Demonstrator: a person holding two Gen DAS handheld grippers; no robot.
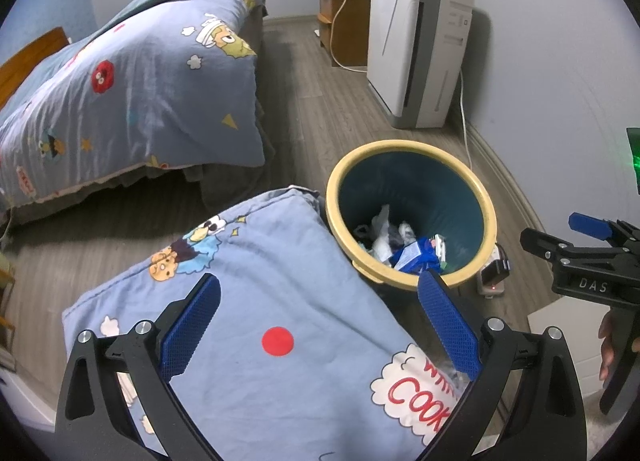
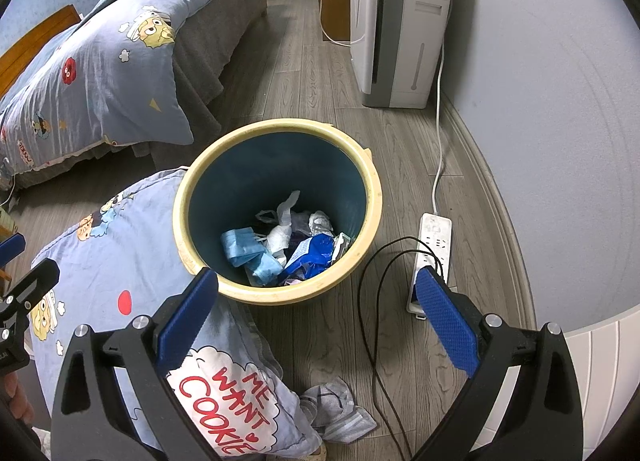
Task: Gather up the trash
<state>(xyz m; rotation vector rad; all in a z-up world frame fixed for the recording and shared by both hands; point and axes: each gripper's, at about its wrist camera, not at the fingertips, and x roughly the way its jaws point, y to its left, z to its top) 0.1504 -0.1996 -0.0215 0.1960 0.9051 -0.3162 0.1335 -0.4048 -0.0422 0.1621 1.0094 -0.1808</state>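
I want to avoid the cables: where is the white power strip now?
In the right wrist view, the power strip lies on the floor right of the trash bin, near the wall.

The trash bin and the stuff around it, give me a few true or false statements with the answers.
1. The trash bin holds a blue wrapper. True.
2. The left tool is shut on a tissue. False: its jaws stand open and empty.
3. A power strip lies on the floor beside the bin. True.
4. The bin is tipped on its side. False: it stands upright.
5. The right tool is open. True.
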